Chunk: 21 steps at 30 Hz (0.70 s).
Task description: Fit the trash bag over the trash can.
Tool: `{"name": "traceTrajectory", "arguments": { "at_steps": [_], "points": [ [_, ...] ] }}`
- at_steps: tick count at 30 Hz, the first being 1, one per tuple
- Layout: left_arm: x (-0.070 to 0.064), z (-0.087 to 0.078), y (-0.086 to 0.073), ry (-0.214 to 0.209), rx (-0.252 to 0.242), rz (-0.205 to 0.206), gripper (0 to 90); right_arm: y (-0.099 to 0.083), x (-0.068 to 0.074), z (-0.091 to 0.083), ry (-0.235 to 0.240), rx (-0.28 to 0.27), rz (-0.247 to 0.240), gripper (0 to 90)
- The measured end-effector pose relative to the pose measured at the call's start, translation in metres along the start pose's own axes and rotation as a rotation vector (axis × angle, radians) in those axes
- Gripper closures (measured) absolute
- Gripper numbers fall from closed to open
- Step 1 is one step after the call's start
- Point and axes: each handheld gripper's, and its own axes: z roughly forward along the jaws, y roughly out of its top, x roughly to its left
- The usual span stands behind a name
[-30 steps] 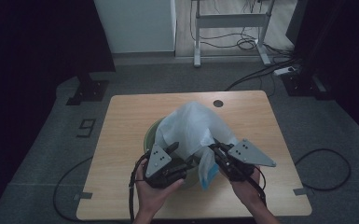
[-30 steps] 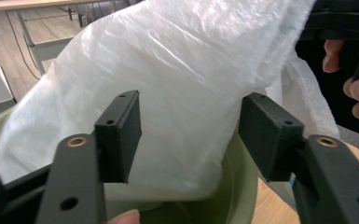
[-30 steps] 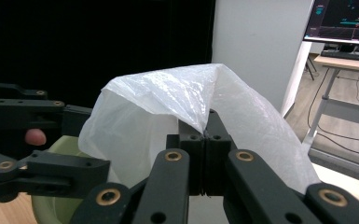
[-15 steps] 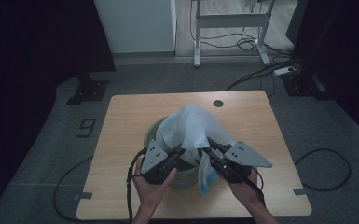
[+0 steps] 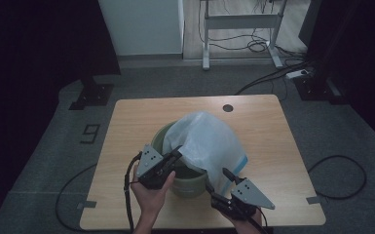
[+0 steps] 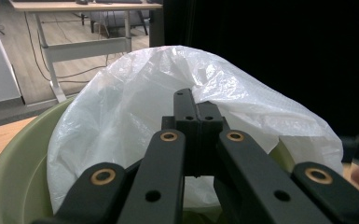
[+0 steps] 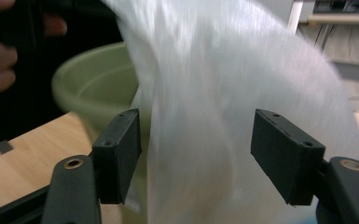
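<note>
The left gripper (image 6: pixel 196 140) is holding its jaws pressed together over the near rim of the green bin (image 5: pixel 163 140), pinching a fold of the white plastic bag (image 5: pixel 205 141), as far as the left gripper view lets me judge; the film itself is hidden between the jaws. The right gripper (image 7: pixel 196 154) is waiting with its jaws spread wide, the hanging side of the bag drooping between them without touching either one.

To do this step well, the right gripper should be closing on the loose edge of the bag rather than on a bunched fold, then drawing it outward and down over the rim while the left one is keeping its side anchored. Pulling gently matters, since thin film is likely to tear or slip, and the light bin may be sliding on the counter (image 5: pixel 126 117).

The bag is thin, crinkled and half see-through, with a blue strip near its lower right corner in the high view. It is billowing up out of the bin, which is standing near the middle of the counter, and is spilling over the right side toward the right gripper.
</note>
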Motion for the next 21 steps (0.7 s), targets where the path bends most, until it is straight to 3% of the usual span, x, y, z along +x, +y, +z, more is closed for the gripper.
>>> {"name": "traceTrajectory", "arguments": {
  "at_steps": [6, 11, 14, 16, 21],
  "points": [
    [-0.001, 0.001, 0.001, 0.0, -0.002, 0.001, 90.0, -0.02, -0.001, 0.006, -0.056, 0.023, 0.01, 35.9],
    [0.002, -0.002, 0.001, -0.003, -0.002, -0.003, 90.0, -0.027, -0.014, 0.008, -0.129, 0.025, 0.02, 52.8],
    [0.001, -0.002, -0.001, -0.014, 0.006, 0.002, 90.0, -0.026, -0.024, 0.004, -0.165, -0.037, -0.009, 68.4],
    [0.0, -0.003, -0.002, -0.018, 0.009, 0.007, 90.0, -0.019, -0.035, 0.001, -0.188, -0.073, 0.0, 75.9],
    [-0.001, -0.006, -0.005, -0.05, 0.024, 0.013, 90.0, 0.013, -0.051, -0.01, -0.192, -0.17, -0.012, 86.1]
  ]
}}
